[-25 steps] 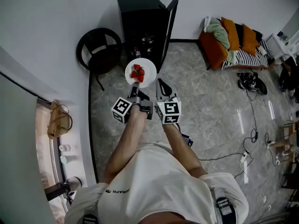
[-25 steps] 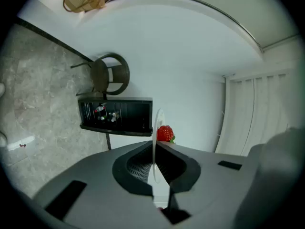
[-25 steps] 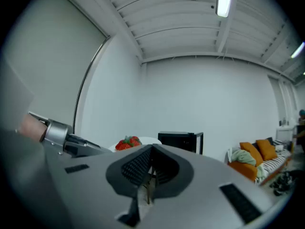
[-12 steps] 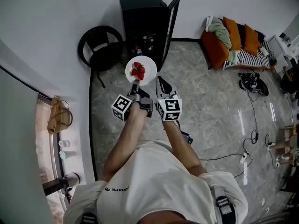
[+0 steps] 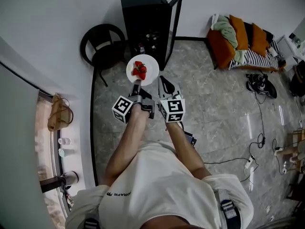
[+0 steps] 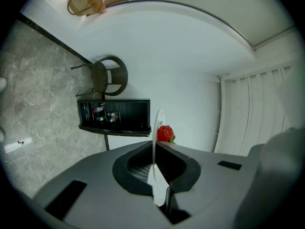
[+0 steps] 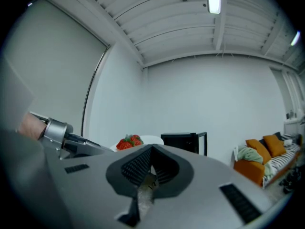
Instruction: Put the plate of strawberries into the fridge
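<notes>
Grey marbled floor (image 5: 214, 109) spreads out under me, and against the far wall stands the black fridge (image 5: 143, 13) with its door (image 5: 175, 23) swung open and a black chair (image 5: 102, 46) just beside it. My left gripper (image 5: 137, 86) has its fingers clamped on the near rim of the white plate (image 5: 151, 74), which I hold out in the air ahead of me with the strawberries (image 5: 139, 69) heaped on it. Over the last second the plate has crept forward: a moment ago it hung short of the fridge, and now, seen from my head, its far edge overlaps the foot of the open cabinet. The berries sit where they sat and the hold on the rim looks unchanged, so the carry seems steady. My right gripper (image 5: 164, 84) rides alongside, its fingers closed on nothing. I judge the approach nearly done. What is left is to pick a shelf with room among the small items (image 5: 148, 35) already inside, keep the plate level and slide it in.
</notes>
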